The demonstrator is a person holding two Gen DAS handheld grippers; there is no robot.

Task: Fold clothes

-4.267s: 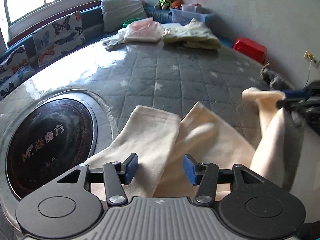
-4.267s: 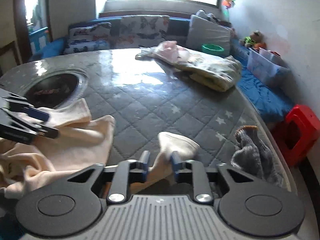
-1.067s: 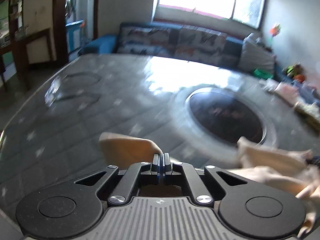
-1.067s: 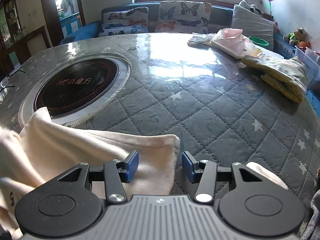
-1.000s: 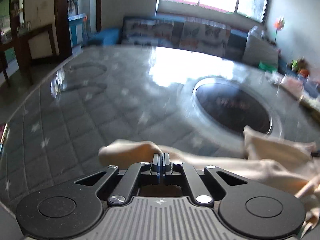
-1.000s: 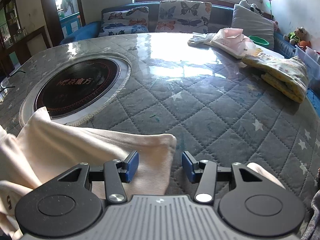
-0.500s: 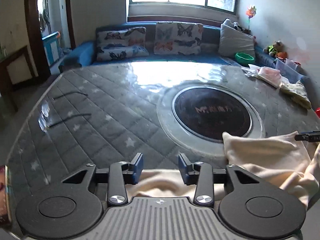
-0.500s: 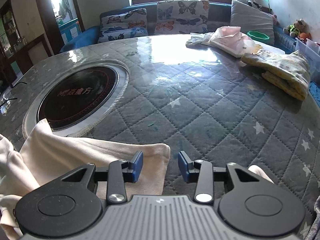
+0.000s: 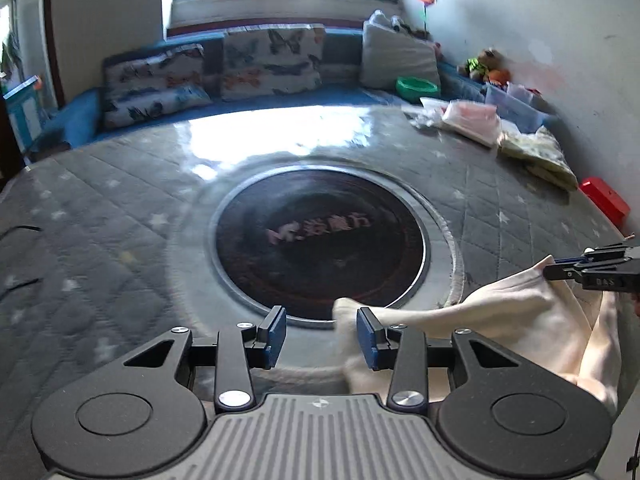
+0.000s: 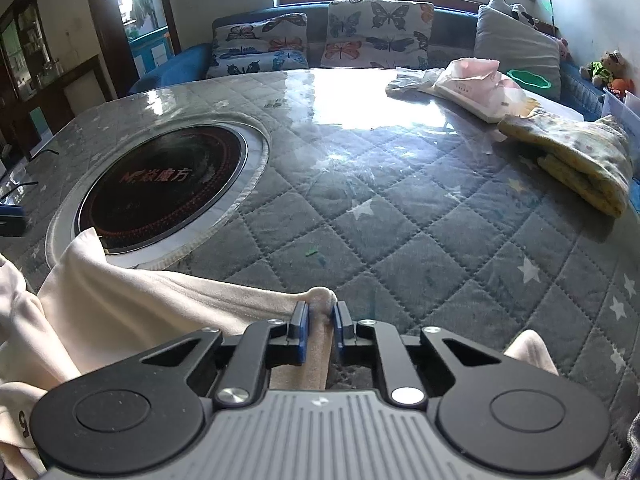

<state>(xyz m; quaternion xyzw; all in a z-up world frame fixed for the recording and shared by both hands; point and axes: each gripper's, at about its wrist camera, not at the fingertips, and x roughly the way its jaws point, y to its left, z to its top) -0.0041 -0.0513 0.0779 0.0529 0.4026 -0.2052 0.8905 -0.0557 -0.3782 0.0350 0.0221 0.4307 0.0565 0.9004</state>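
Observation:
A cream garment (image 10: 120, 304) lies on the near edge of the grey quilted table (image 10: 400, 220). My right gripper (image 10: 320, 330) is shut on the garment's right corner, which bunches up between the blue pads. In the left wrist view the same garment (image 9: 520, 320) stretches from the right gripper (image 9: 560, 270) at far right toward my left gripper (image 9: 320, 334). The left gripper is open, with a cream fold just inside its right fingertip (image 9: 366, 338).
A round black induction cooktop (image 9: 320, 240) is set into the table ahead of the left gripper. Folded pink clothes (image 10: 472, 80) and yellow clothes (image 10: 580, 160) lie at the far right. A sofa with butterfly cushions (image 10: 320, 40) stands behind; a red stool (image 9: 604, 196) stands at right.
My right gripper has shut on the garment's corner; it was open half a second ago. My left gripper let go about a second ago, stays open and has swung right toward the cooktop.

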